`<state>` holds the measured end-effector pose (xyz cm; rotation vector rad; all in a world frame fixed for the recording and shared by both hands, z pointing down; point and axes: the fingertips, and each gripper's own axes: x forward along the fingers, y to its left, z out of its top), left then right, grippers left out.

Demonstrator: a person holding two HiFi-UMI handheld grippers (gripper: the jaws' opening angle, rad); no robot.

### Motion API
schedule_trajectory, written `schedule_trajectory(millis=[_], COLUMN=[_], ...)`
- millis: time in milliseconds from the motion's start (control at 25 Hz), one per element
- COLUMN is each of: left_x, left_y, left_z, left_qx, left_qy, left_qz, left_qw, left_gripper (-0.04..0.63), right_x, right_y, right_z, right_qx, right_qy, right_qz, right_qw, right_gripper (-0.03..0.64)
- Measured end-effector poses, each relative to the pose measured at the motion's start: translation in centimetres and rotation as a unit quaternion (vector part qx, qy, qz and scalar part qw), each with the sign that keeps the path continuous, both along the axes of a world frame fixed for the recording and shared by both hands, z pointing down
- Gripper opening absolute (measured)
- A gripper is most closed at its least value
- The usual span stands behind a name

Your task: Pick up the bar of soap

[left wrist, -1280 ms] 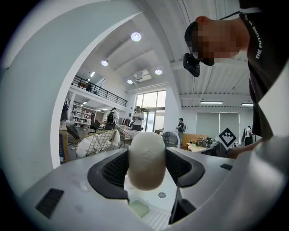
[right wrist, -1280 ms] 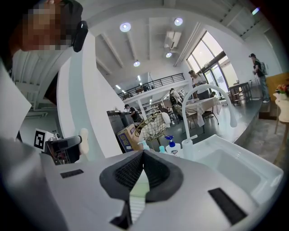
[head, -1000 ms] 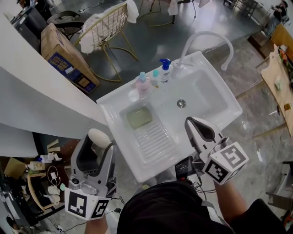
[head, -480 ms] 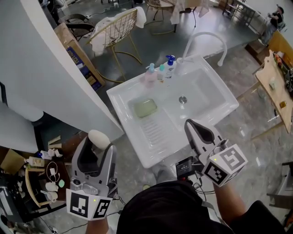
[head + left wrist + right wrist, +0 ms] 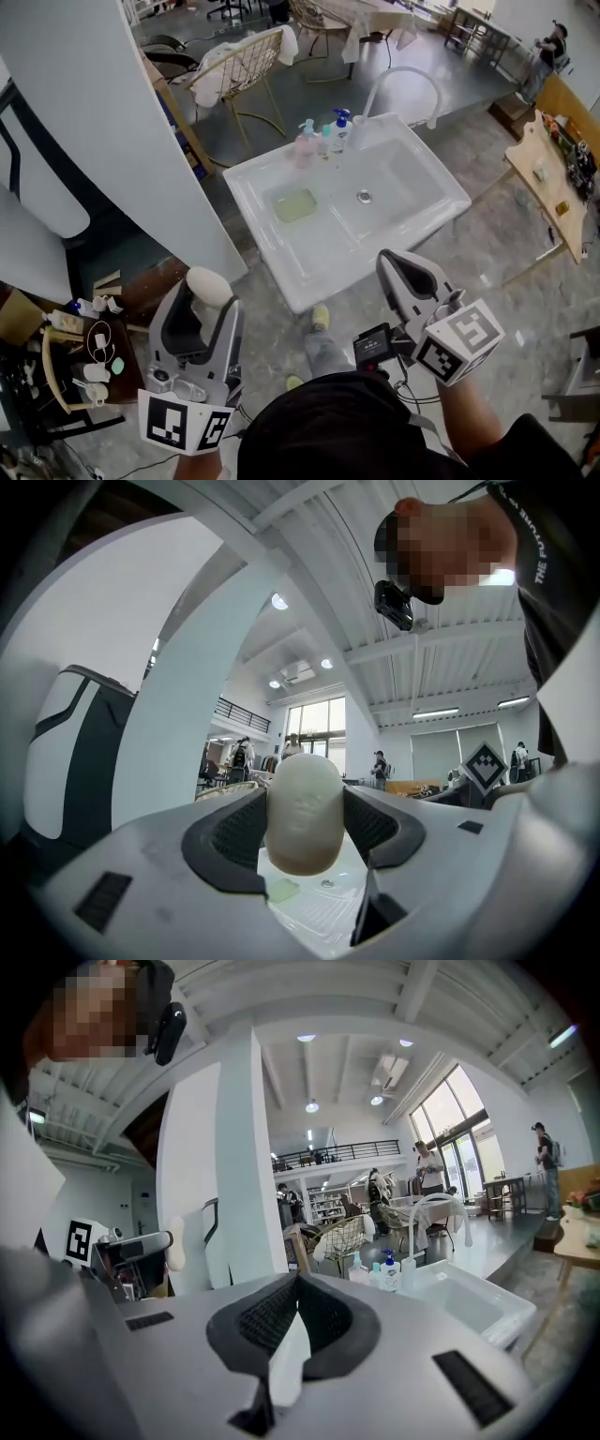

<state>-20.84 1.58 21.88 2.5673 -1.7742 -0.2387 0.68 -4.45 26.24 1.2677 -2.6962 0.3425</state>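
Two tongs: the left tongs (image 5: 208,292) at the lower left of the head view and the right tongs (image 5: 401,267) at the lower right, with the person's dark top (image 5: 347,436) between them at the bottom edge.
Left tongs, state: the jaws stand fairly wide and clamp a bar of soap (image 5: 304,808) from both sides. The dark ribbed pads (image 5: 236,832) press on its flanks.
Bar of soap: white, oval and rounded, standing upright between the left pads with its top rising above them. A faint embossed mark shows on its face. It is well apart from the sink.
Right tongs, state: the jaws are closed together with the pads meeting, and nothing is gripped between them.
Sink (image 5: 264,232): white and rectangular, set on a slant in the upper centre of the head view, well apart from both tongs.
Drain (image 5: 364,196): a small round hole near the middle of the basin.
Pale green block (image 5: 295,204): lies flat inside the sink, left of the drain.
Three bottles (image 5: 324,141): in a row on the sink's far rim, one pink, one small with a teal cap and one with a blue pump.
White pillar (image 5: 141,122): fills the upper left of the head view, just left of the sink.
Gold wire chair (image 5: 246,66): beyond the sink at the top of the frame, with white cloth draped on it.
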Motion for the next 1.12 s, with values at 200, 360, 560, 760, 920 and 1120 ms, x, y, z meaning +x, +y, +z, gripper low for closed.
schedule_trajectory(millis=[200,360,560,760,920,1120], left_x=[0.0,0.2,0.9,1.4,2.4,6.3], left_y=[3.8,6.3,8.6,9.9,10.8,11.9], left_z=[-0.9,-1.3,-1.3,-1.0,-0.8,-1.1], left_qx=[0.011,0.021,0.024,0.018,0.015,0.009], left_qy=[0.004,0.007,0.006,0.006,-0.002,0.001], left_qz=[-0.001,0.0,0.003,0.006,0.016,0.021], left_qw=[0.9999,0.9998,0.9997,0.9998,0.9998,0.9997], left_gripper=[0.253,0.253,0.253,0.253,0.253,0.253], right_x=[-0.2,-0.1,0.3,0.7,1.6,5.0], right_y=[3.6,6.1,8.5,10.1,11.1,12.5], right_z=[-0.7,-1.0,-0.6,0.0,0.4,0.6], right_qx=[0.006,0.01,0.01,0.003,0.001,-0.006], right_qy=[0.008,0.014,0.02,0.025,0.023,0.019], right_qz=[-0.004,-0.005,-0.006,-0.001,0.003,0.004], right_qw=[1.0,1.0,1.0,1.0,1.0,1.0], right_gripper=[0.005,0.005,0.005,0.005,0.005,0.005])
